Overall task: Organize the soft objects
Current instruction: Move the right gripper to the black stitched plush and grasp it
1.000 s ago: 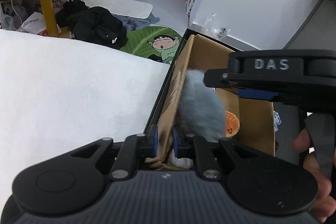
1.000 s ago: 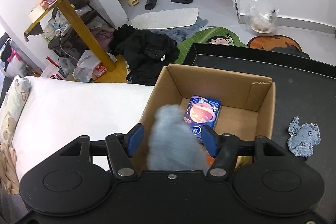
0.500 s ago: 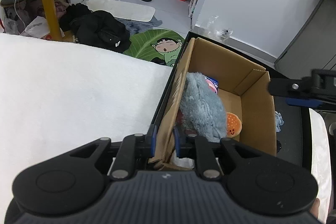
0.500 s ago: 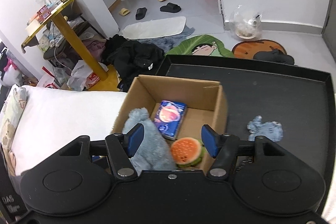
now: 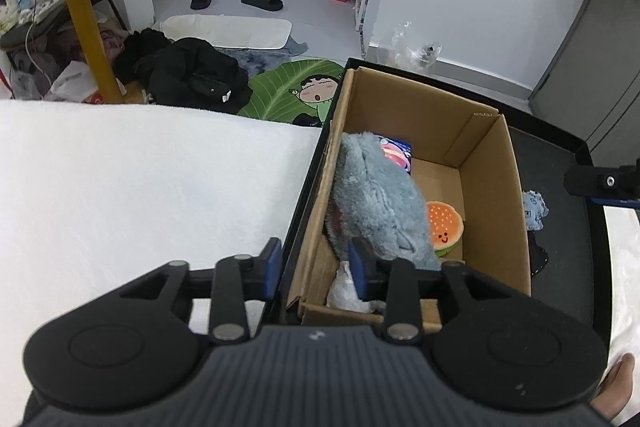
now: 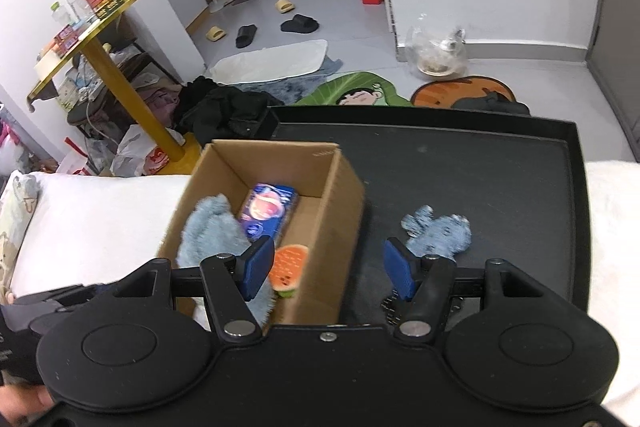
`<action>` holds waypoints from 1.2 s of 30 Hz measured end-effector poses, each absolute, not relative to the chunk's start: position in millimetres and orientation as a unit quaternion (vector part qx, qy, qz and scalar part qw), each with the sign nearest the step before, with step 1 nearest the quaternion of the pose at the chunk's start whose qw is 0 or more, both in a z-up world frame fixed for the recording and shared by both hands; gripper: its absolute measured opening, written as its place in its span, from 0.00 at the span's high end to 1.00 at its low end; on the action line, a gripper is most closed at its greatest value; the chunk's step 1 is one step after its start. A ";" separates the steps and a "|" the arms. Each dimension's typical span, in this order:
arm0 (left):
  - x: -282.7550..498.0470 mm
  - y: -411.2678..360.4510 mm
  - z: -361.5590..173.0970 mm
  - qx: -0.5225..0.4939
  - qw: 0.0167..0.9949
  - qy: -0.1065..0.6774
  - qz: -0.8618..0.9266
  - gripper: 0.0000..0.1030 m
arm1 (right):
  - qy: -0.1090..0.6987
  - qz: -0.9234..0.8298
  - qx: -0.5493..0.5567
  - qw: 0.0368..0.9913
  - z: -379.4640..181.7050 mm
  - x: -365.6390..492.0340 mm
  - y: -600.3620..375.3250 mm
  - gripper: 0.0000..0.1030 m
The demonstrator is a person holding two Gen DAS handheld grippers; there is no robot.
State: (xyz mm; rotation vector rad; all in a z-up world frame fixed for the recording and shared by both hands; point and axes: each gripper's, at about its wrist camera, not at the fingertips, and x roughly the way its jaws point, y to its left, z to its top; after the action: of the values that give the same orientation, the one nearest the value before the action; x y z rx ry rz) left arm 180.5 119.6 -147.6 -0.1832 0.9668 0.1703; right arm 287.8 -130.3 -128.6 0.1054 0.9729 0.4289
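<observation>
A black tray point(image 6: 472, 163) lies on a white-covered surface point(image 5: 140, 179), and a cardboard box point(image 5: 492, 187) stands at the tray's left edge. Inside the box a large grey-blue plush point(image 5: 380, 195) leans against the left wall, with a blue printed packet point(image 6: 268, 207) behind it and a small burger toy point(image 5: 444, 225) beside it. Something pale and crumpled point(image 5: 344, 287) sits in the near corner. Out on the tray, well apart from the box, lies a small blue-grey plush point(image 6: 438, 231).

The left gripper point(image 5: 316, 265) straddles the box's left wall; its jaws have just been opening and now stand apart, the pads clear of the cardboard, so the box is no longer pinned. The right gripper point(image 6: 328, 269) hangs with its jaws wide apart and empty, hovering over the box's right wall, one finger above the burger toy.

Judging from this, the small plush is likely next. The risk: the freed box could slide or tip if a finger catches its wall. A shallow pinch on that flat plush could also slip, or scrape the tray.
</observation>
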 end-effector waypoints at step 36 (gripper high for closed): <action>196.4 88.6 -151.5 -0.010 0.865 0.492 0.101 0.41 | 0.503 0.130 0.037 0.854 -244.3 304.5 -177.8 0.40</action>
State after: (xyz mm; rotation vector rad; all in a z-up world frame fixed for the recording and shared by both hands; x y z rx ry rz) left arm 196.4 88.6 -151.5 -0.0212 1.0299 0.2114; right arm 304.5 -177.8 -244.3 0.0774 1.0580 0.2745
